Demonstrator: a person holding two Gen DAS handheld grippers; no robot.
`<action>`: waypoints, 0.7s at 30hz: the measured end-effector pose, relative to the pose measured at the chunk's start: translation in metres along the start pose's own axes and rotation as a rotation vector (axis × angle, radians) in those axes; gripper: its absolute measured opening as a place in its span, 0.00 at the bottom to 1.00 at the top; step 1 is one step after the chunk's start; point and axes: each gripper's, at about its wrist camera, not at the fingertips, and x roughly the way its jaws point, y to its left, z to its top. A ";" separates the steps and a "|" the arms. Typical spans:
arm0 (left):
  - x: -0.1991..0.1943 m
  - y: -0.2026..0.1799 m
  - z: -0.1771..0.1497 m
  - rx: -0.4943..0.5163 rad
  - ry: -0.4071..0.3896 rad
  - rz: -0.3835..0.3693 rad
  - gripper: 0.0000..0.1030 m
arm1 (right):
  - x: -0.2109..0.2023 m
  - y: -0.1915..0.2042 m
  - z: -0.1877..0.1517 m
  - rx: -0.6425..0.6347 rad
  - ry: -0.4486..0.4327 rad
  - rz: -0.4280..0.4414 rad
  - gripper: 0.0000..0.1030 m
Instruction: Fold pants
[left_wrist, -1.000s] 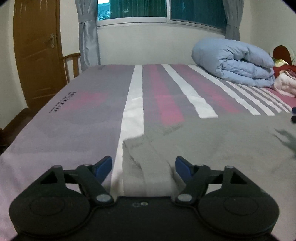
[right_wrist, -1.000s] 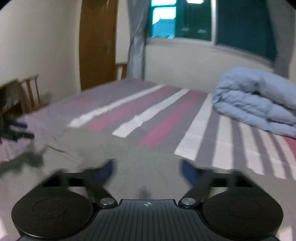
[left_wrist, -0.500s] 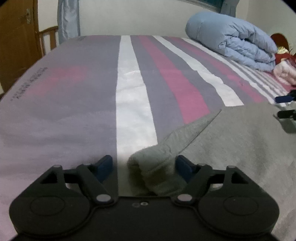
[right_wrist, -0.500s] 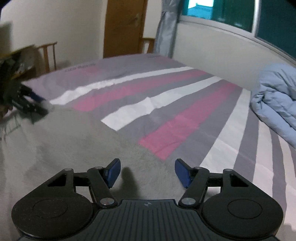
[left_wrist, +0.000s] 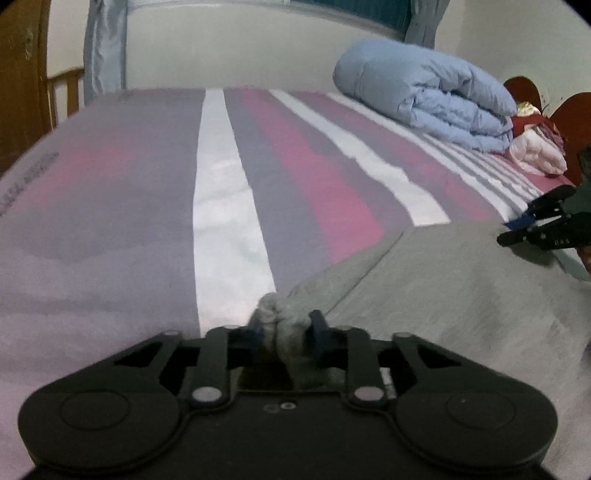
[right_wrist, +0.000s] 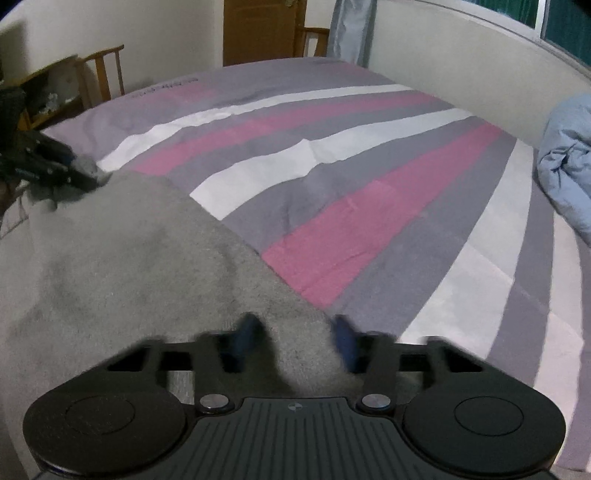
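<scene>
On a striped bed (left_wrist: 229, 206), the left gripper (left_wrist: 286, 328) pinches the grey pants (left_wrist: 443, 291), the right gripper (right_wrist: 295, 332) half-closed around their edge, next lifting both corners over.

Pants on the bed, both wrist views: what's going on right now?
A person is working the grey pants spread on the striped bed. The left gripper is shut on a bunched corner of the fabric. The right gripper sits at another edge with cloth between its fingers; motion blur hides whether it has closed. No fold is made yet.
</scene>
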 end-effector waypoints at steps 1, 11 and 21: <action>-0.006 -0.004 0.000 0.016 -0.020 0.007 0.10 | -0.007 0.000 0.000 -0.002 -0.011 -0.013 0.07; -0.102 -0.033 0.004 0.032 -0.228 -0.050 0.09 | -0.132 0.056 -0.013 -0.101 -0.172 -0.079 0.06; -0.190 -0.084 -0.066 0.104 -0.264 -0.069 0.09 | -0.246 0.164 -0.101 -0.208 -0.238 -0.139 0.03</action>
